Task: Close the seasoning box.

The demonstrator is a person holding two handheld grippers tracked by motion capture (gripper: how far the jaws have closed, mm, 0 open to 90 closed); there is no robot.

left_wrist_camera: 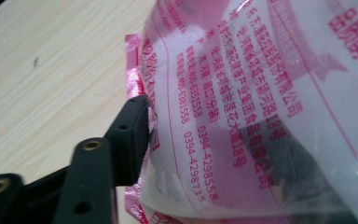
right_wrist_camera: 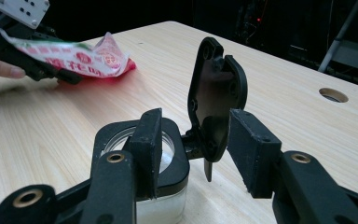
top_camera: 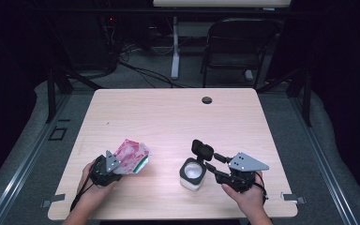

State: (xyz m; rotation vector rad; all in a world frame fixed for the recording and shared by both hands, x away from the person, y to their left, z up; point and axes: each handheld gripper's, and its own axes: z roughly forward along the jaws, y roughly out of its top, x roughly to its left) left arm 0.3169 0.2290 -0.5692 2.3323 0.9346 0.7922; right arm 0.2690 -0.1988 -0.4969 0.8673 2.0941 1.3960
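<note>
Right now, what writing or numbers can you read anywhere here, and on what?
"0394-4298555": pink print on the plastic bag, in the left gripper view.
"0394-42987": the next line on the same bag; its last digits are unclear.
Pink Chinese characters on the bag: too blurred to read with certainty.
Jar: no lettering visible.

Pink-printed bag [left_wrist_camera: 261,112] against black fingers [left_wrist_camera: 130,135].

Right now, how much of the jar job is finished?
Done: the jar stands open, its black lid flipped up, with something white inside. In hand: the pink printed bag sits in the left gripper, low over the table; the right gripper straddles the lid with open jaws. Probably left: any more pouring, then shutting the lid.
</note>
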